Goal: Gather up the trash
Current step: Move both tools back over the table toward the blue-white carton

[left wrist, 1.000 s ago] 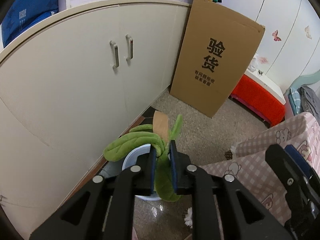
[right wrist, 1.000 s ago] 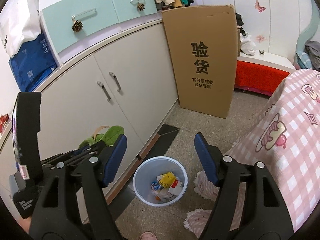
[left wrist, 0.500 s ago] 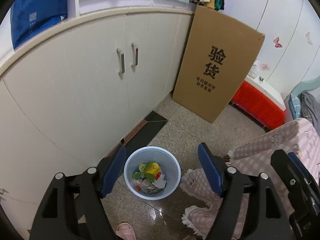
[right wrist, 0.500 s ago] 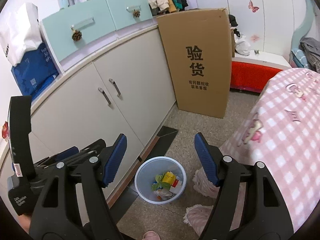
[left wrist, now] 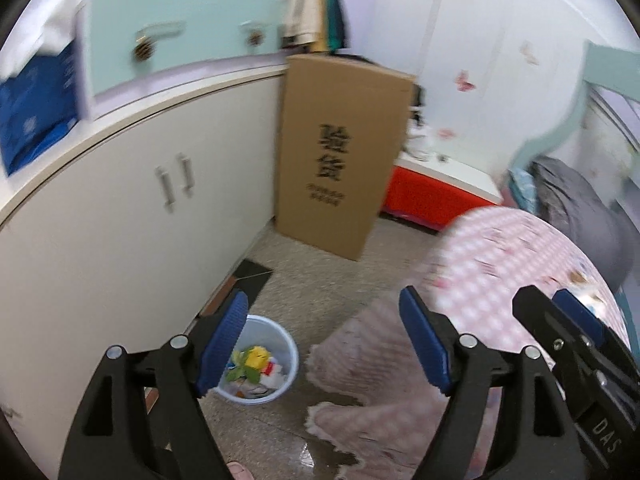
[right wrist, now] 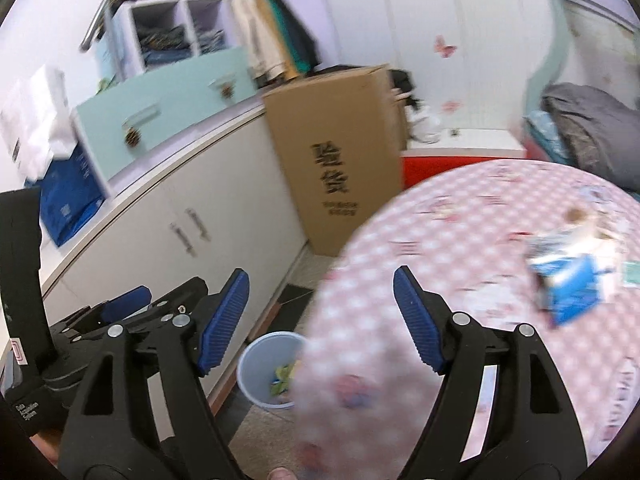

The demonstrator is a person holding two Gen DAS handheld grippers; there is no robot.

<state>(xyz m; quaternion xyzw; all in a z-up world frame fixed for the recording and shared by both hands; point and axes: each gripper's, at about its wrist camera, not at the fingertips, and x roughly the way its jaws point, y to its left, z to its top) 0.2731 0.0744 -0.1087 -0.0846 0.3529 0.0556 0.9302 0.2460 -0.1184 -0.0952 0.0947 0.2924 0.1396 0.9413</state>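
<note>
Left gripper point(left wrist: 322, 344) jaws just opened, now wide, empty; green item gone from them, dropped in bin point(left wrist: 286, 350) below. Right gripper point(right wrist: 320, 322) wide, empty. Next trash: blue packet point(right wrist: 568, 290) on table point(right wrist: 460, 240) beside bin.

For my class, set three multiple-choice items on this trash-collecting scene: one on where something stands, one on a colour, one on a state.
1. Where does the bin stand?
A. on the floor beside the white cabinet
B. on the pink tablecloth
C. on the red bench

2. What colour is the snack packet on the pink checked table?
A. green
B. blue
C. orange

3. How is the left claw?
A. shut on a peel
B. shut, empty
C. open, empty

Key: 1 A, it sits low by the cabinet doors. 2 B, the packet is blue. 3 C, its pads stand apart, nothing between them.
</note>
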